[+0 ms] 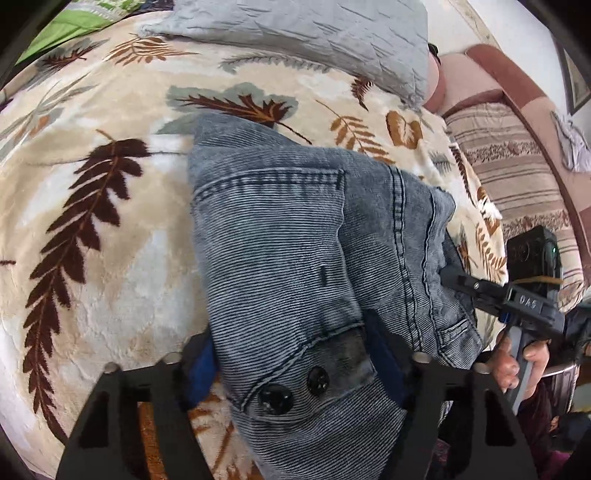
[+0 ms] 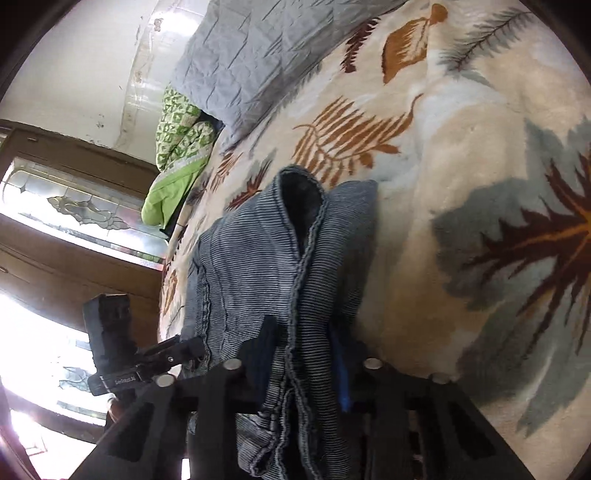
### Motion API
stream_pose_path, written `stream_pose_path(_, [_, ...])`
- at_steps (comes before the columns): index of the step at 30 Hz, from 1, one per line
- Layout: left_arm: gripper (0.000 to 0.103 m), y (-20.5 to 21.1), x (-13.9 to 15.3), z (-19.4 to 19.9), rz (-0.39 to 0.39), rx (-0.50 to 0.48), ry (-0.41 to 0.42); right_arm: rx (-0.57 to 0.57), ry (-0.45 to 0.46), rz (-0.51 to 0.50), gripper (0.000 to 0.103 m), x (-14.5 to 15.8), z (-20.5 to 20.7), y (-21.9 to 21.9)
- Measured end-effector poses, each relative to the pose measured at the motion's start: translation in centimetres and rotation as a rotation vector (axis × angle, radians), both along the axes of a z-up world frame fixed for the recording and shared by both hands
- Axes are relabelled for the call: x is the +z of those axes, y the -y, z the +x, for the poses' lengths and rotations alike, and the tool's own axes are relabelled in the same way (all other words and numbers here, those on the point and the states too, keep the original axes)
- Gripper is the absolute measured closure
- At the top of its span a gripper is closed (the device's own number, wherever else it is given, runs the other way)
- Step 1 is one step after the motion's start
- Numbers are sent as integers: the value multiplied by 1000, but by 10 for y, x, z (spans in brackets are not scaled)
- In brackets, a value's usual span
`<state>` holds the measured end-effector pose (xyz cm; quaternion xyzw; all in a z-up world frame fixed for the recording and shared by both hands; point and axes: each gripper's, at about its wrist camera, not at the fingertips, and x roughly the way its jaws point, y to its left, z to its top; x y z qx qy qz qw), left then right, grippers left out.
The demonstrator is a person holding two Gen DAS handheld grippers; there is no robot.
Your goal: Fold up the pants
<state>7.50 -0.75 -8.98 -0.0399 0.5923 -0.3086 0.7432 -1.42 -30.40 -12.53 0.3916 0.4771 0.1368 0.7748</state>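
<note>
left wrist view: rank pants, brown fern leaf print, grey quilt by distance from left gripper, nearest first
1. pants, clamped in the left gripper.
2. brown fern leaf print, on the blanket, left of the pants.
3. grey quilt, at the far top edge.

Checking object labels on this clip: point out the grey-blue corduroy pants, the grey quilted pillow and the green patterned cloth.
Grey-blue corduroy pants (image 1: 280, 236): left wrist view, on the back pocket panel.
Grey quilted pillow (image 1: 314, 33): left wrist view, on its wrinkled top face.
Green patterned cloth (image 2: 177, 147): right wrist view, on its printed middle.
</note>
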Motion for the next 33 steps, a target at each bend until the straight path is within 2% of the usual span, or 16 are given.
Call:
stream_pose_path(2, [50,-2,4,-2,-15,-1,11,1,14,-36,77,4,-1,-4])
stream_pose_path(5, [61,0,11,-8,-14,-11,39,1,51,-67,77,11,-3,-10])
stream_pose_path(8, [68,-2,19,-12,-16,0,59,-21,66,-83,81,15,-6,-10])
stream_pose_path(13, [71,-4,37,-17,-18,2,90,-30,140,-153,86,38,-12,-19])
stream_pose_path(19, [71,3,73,-11,-2,-19,175,-37,210,-184,86,61,-7,-24])
stream_pose_path(25, [71,13,101,18,17,-15,238,-41,286,-211,87,88,16,-23])
stream_pose_path(27, [70,17,94,31,39,1,228,-43,284,-210,87,87,31,-18])
stream_pose_path(30, [65,25,61,52,138,37,174,-40,228,-217,87,66,57,-16])
stream_pose_path(31, [62,27,44,57,194,52,150,-36,187,-235,87,53,65,-17])
stream_pose_path(32, [50,29,29,61,257,70,148,-36,143,-256,87,41,72,-18])
stream_pose_path(33, [45,29,19,63,292,87,150,-32,103,-275,87,30,78,-18])
